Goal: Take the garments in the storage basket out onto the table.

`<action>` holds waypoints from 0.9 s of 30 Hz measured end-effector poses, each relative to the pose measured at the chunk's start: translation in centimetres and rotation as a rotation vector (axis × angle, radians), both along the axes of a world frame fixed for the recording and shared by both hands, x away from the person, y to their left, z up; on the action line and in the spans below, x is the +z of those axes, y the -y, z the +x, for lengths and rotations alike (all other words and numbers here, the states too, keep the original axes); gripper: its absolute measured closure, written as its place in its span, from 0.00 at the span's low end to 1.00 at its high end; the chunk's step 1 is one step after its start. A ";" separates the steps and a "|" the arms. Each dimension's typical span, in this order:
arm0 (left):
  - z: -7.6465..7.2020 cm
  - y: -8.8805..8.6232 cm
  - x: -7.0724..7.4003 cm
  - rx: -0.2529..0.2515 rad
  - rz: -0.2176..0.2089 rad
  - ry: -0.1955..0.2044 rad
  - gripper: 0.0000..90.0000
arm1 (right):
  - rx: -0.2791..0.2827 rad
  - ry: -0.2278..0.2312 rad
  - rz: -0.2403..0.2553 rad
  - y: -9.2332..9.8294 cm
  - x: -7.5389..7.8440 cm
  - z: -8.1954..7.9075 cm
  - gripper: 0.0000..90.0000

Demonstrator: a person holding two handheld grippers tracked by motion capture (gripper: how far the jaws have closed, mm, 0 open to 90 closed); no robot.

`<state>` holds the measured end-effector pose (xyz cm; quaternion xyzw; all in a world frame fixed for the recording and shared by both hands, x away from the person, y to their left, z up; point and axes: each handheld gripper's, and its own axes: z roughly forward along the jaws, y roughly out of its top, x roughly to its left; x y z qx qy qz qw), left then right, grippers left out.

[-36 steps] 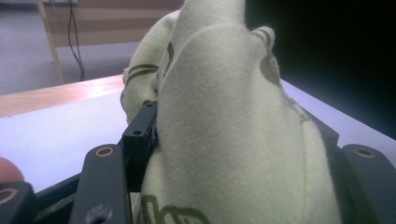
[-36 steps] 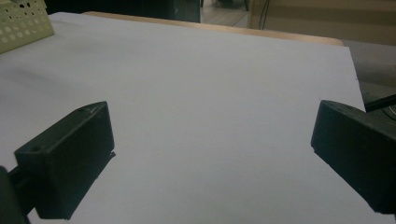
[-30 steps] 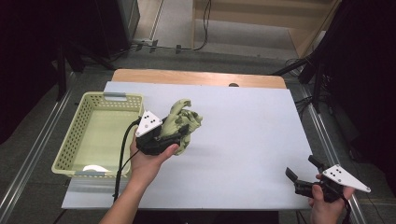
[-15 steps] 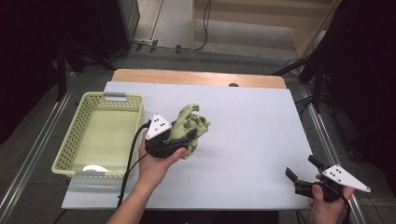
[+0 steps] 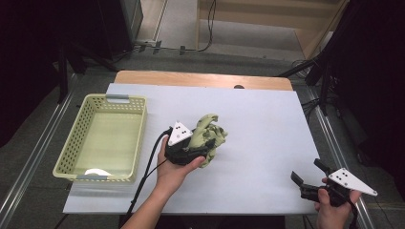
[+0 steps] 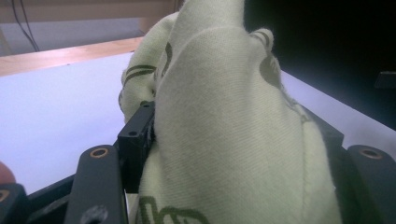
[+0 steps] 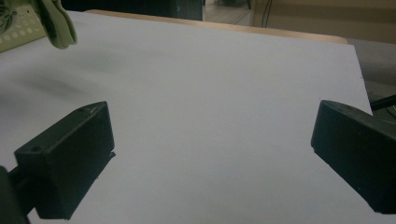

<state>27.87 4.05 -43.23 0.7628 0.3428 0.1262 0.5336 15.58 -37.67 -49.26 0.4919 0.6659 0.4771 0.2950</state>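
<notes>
A bunched pale green cloth (image 5: pixel 211 133) with dark markings is held over the middle of the white table. My left gripper (image 5: pixel 203 149) is shut on it, with a hand around the gripper body. In the left gripper view the cloth (image 6: pixel 210 70) bulges up between the two black jaws and hides most of the left gripper (image 6: pixel 232 135). My right gripper (image 5: pixel 308 171) sits low at the table's near right corner, jaws open. The right gripper (image 7: pixel 212 154) has nothing between its pads, and the cloth (image 7: pixel 58 23) hangs at the top left of its view.
A pale green slotted basket (image 5: pixel 114 99) stands at the table's left side, with a small white thing (image 5: pixel 95 171) at its near end. The white table sheet (image 5: pixel 258 119) stretches between the two grippers. A wooden edge (image 5: pixel 200 78) runs along the far side.
My left hand has carried the cloth to the right, away from the basket, and a little lower. The right gripper has not moved.
</notes>
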 end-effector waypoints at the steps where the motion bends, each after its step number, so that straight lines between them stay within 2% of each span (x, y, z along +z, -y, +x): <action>1: 0.0 0.2 -0.1 -0.002 0.001 -0.006 0.39 | 0.002 0.001 -0.001 0.0 0.0 0.0 0.00; 10: 0.3 1.9 -1.6 -0.021 0.032 -0.038 0.37 | 0.006 -0.001 0.001 0.0 -0.1 0.1 0.00; 14: 0.6 2.4 -2.3 -0.032 0.039 -0.068 0.36 | 0.007 -0.004 0.003 0.0 -0.1 0.1 0.00; 18: 0.8 3.0 -3.0 -0.042 0.068 -0.099 0.35 | 0.009 -0.005 0.003 -0.1 -0.1 0.2 0.00; 22: 1.2 3.5 -4.0 -0.043 0.095 -0.150 0.33 | 0.016 -0.005 0.002 -0.3 -0.1 0.2 0.00; 27: 1.6 3.8 -5.0 -0.043 0.113 -0.183 0.29 | 0.024 -0.013 0.000 -0.5 -0.2 0.4 0.00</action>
